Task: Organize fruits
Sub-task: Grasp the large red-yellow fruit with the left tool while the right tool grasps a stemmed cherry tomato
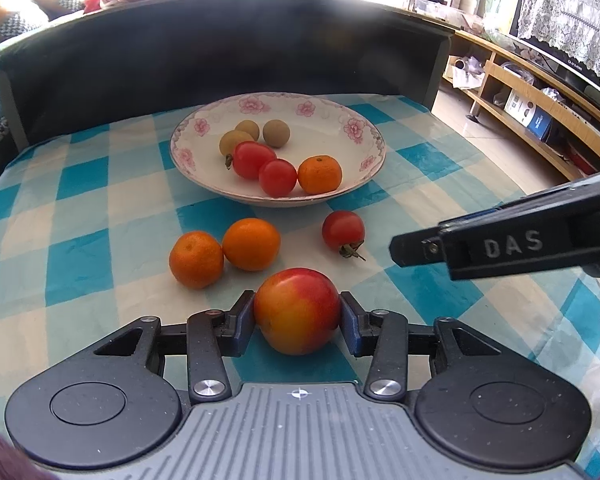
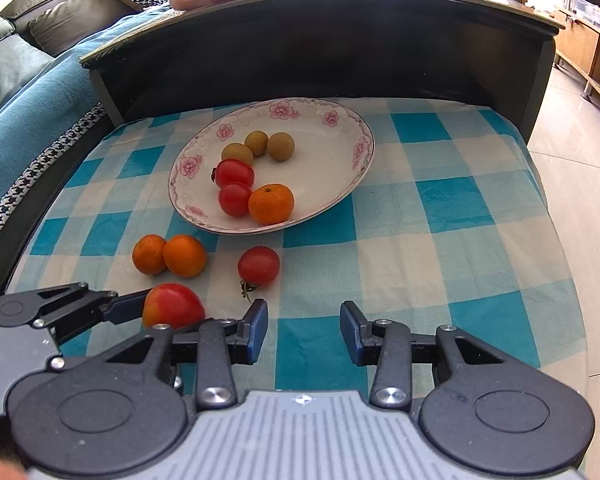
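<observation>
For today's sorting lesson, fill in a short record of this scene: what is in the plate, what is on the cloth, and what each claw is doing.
plate: three longans, two tomatoes, one mandarin
cloth: two touching mandarins, one stemmed tomato
left claw: closed on the red-yellow apple
right claw: open, nothing between its pads

White letters "DAS" show on the black body of the right gripper (image 1: 396,248), at the right of the left wrist view (nothing else readable).
</observation>
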Tool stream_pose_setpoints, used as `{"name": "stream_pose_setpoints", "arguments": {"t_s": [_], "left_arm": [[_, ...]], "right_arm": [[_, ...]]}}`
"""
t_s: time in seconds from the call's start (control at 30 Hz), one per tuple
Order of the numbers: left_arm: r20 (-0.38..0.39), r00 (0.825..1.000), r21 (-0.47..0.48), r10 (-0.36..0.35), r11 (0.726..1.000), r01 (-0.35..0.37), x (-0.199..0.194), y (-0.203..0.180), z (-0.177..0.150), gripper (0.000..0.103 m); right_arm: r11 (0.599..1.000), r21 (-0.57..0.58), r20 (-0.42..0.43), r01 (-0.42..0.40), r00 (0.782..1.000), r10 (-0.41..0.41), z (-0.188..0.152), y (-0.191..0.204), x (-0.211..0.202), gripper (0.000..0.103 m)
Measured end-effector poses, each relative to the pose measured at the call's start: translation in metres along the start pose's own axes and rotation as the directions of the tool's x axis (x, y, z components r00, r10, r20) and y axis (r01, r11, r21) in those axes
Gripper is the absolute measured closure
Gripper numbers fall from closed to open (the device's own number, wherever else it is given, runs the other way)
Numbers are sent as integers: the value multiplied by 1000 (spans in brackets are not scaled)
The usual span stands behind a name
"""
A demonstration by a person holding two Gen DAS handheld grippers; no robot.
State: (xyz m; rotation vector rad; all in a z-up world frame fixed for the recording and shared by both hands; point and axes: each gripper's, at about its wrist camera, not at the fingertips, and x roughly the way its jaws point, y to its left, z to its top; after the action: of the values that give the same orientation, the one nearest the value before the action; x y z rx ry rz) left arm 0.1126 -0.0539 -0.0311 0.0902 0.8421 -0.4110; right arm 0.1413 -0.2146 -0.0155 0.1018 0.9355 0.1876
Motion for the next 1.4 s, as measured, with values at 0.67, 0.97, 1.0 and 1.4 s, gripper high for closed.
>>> {"name": "stream_pose_setpoints", "arguments": {"t_s": [0.67, 0.97, 1.0, 1.4], "left_arm": [[-23, 1000, 0, -18, 1000, 18, -9, 1, -8, 52], [-17, 1000, -2, -16, 1000, 16, -10, 1, -9, 58], [-19, 1000, -7, -20, 1000, 20, -10, 2, -8, 59], [-5, 1000, 19, -13, 1000, 13, -11, -3, -5, 54]], "right_arm": [[997, -66, 25, -45, 999, 47, 17, 21, 38, 61], [993, -109, 30, -38, 999, 41, 15, 25, 37, 71], [993, -111, 25, -35, 999, 38, 13, 25, 35, 72], [996, -86, 10, -27, 1000, 28, -2, 10, 2, 80]]}}
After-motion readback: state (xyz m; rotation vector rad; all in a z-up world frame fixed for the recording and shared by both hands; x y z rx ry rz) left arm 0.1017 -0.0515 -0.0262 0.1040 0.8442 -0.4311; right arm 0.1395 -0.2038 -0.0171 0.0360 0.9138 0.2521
